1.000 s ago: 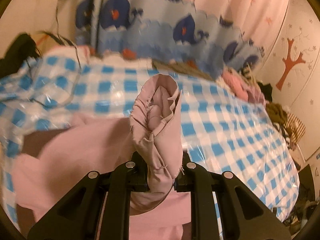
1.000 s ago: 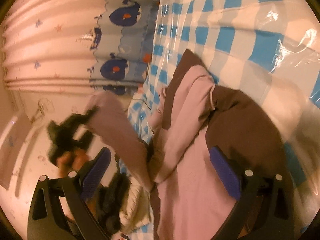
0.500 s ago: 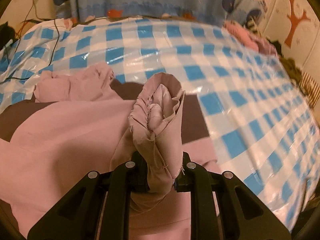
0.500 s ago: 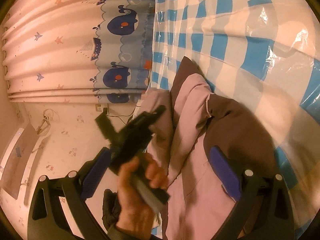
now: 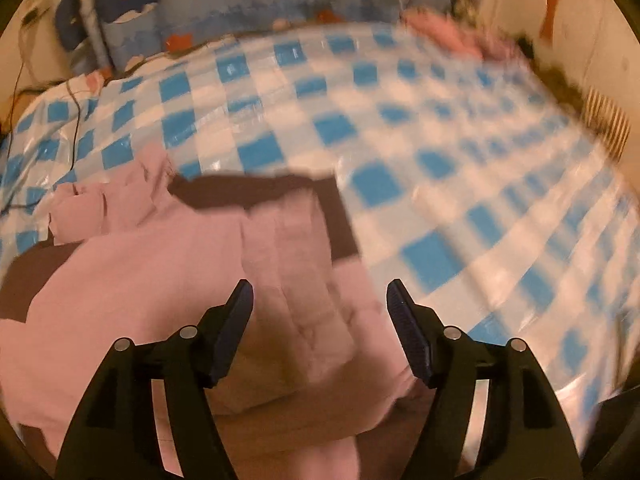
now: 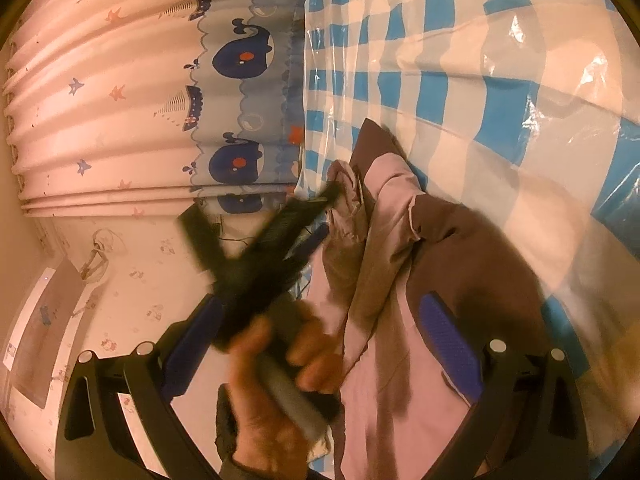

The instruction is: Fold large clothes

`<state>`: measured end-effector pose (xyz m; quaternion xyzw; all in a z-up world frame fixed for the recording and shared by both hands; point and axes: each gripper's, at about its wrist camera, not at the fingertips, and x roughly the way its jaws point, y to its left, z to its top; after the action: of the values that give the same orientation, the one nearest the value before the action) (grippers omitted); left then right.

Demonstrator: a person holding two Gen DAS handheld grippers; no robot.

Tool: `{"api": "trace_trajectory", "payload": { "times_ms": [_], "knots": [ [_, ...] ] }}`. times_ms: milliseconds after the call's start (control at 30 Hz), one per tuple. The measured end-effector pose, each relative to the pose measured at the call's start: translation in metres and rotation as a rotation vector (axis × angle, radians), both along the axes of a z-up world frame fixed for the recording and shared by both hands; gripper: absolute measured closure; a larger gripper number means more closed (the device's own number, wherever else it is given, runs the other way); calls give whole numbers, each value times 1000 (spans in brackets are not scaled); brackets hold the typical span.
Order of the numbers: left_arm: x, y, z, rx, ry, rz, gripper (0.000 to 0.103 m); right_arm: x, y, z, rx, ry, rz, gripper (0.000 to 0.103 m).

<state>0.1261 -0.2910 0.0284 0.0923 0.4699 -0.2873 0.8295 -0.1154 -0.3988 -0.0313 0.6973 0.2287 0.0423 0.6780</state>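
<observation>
A large pink and brown garment (image 5: 168, 264) lies on the blue and white checked cover (image 5: 400, 128). Its pink cuff and sleeve lie across its top, just beyond my left gripper (image 5: 320, 300), which is open and empty above it. In the right wrist view the same garment (image 6: 400, 280) lies bunched between the fingers of my right gripper (image 6: 320, 316), which is open wide and holds nothing. The left gripper (image 6: 316, 210) and the hand that holds it show there, blurred, at the garment's left edge.
A whale-print curtain (image 6: 224, 60) hangs at the far side of the checked cover (image 6: 460, 60). A pile of other clothes (image 5: 452, 32) lies at the far right corner. A black cable (image 5: 76, 120) crosses the cover at the left.
My left gripper has opened and let go of the pink cuff, which now lies flat on the garment. The right gripper has stayed open and nearly still.
</observation>
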Motion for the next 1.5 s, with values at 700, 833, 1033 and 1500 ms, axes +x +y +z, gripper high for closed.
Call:
{"api": "trace_trajectory", "payload": {
  "times_ms": [700, 833, 1033, 1500],
  "knots": [
    [17, 4, -47, -127, 63, 36, 25, 2, -3, -6, 27, 10, 8, 8],
    [11, -19, -87, 72, 79, -45, 22, 5, 0, -6, 7, 17, 32, 8],
    [-22, 24, -30, -2, -11, -33, 22, 7, -3, -2, -41, 32, 27, 8],
    [-130, 289, 13, 261, -4, 135, 16, 22, 25, 1, -222, 105, 164, 7]
  ]
}}
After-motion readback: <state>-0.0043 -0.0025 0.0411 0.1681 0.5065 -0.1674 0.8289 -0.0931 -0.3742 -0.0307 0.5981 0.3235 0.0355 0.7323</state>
